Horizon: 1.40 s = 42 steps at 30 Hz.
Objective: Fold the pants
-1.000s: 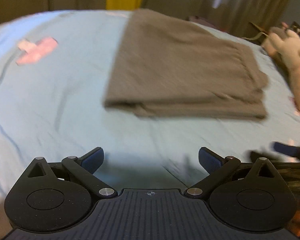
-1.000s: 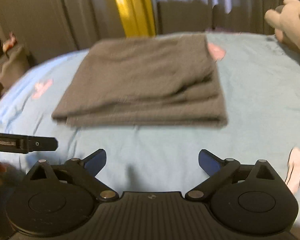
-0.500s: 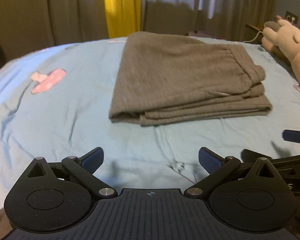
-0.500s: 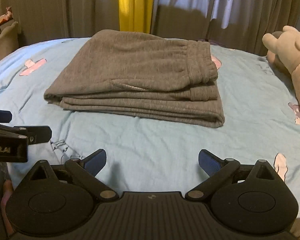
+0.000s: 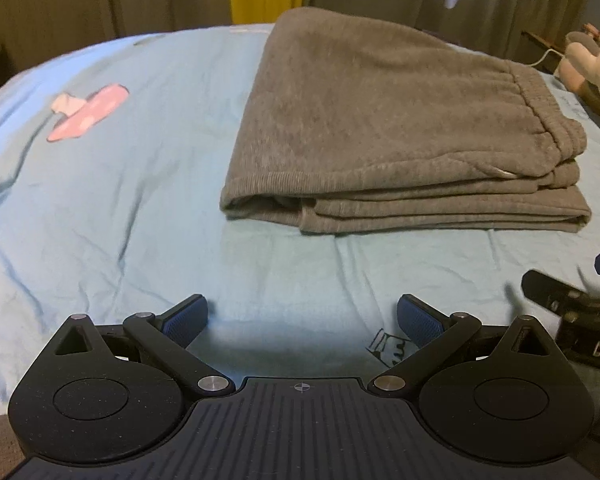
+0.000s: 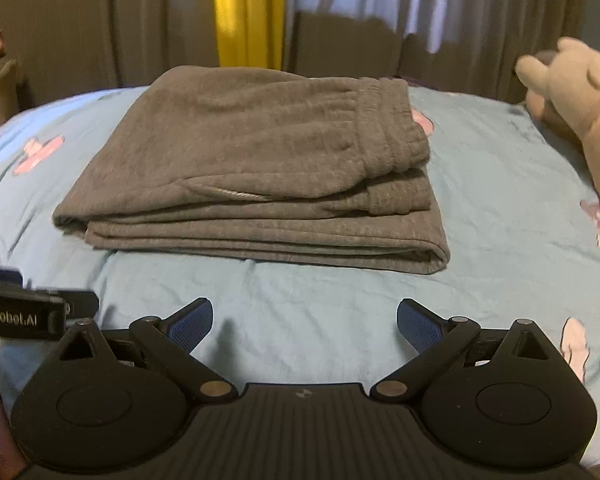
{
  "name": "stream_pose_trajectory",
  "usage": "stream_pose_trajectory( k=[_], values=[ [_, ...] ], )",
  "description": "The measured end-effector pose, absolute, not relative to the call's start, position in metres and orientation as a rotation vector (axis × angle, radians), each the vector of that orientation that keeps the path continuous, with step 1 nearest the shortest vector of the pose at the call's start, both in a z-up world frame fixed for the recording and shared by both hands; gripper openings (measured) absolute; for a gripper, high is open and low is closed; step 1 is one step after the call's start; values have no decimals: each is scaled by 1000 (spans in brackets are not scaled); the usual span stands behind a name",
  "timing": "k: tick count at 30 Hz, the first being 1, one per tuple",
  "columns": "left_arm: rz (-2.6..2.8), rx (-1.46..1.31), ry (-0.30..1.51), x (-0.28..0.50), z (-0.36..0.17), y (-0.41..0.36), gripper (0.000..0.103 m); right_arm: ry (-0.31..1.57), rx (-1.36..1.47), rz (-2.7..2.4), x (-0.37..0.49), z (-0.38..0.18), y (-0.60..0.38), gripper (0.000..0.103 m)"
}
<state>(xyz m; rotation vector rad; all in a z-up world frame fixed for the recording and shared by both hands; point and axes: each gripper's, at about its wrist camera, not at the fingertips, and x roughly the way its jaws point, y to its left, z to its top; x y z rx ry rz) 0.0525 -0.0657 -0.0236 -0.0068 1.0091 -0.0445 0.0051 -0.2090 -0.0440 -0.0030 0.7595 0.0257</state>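
The grey sweatpants (image 6: 252, 168) lie folded into a flat, roughly rectangular stack on the light blue bedsheet (image 6: 340, 300), made of soft, fleecy knit fabric. Several layers show along the near edge, stacked one upon another, with the rounded fold at the stack's right end in the right wrist view. The gathered elastic waistband (image 6: 384, 128) sits on top toward the right side, slightly bunched, and a pale drawstring or pocket edge (image 6: 228, 192) runs across the top layer. In the left wrist view the near left corner (image 5: 260, 204) gapes open a little. The far edge nears the sheet's far side.
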Motion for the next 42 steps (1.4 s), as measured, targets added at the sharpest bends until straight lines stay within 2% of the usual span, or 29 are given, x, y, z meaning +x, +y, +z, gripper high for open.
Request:
stream_pose_trajectory(
  k=[42],
  values=[
    [8, 20, 1016, 57, -28, -66, 103, 737, -17, 3, 11, -52, -204, 99]
  ],
)
